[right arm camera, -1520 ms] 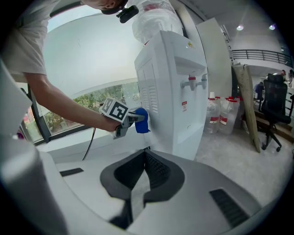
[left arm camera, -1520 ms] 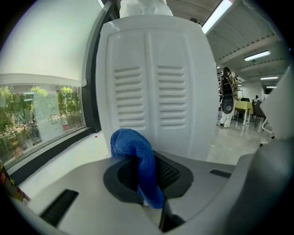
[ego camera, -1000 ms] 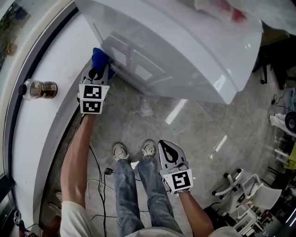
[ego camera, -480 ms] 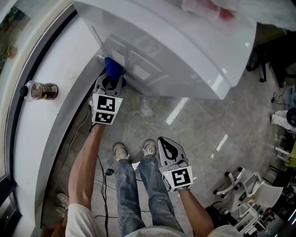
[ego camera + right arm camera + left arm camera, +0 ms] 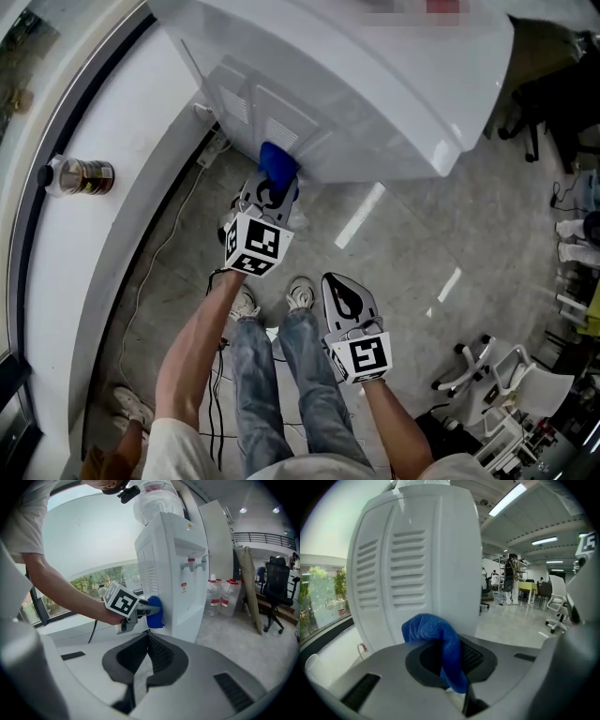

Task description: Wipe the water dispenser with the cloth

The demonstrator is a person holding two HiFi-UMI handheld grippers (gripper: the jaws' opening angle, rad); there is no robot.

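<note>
Pressing the bunched blue fabric cloth, clamped in the left gripper's fingers, against the vented side of the tall white plastic water dispenser at twelve o'clock, seemingly mid-wipe with other faces probably left to do, and idling the right gripper, fingers together and empty, at five o'clock.

1 dispenser, 1 cloth, 2 grippers: L gripper, R gripper

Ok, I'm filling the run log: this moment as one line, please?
step: wiping | left gripper: shut on blue cloth against water dispenser side | right gripper: shut, empty, away from dispenser
</note>
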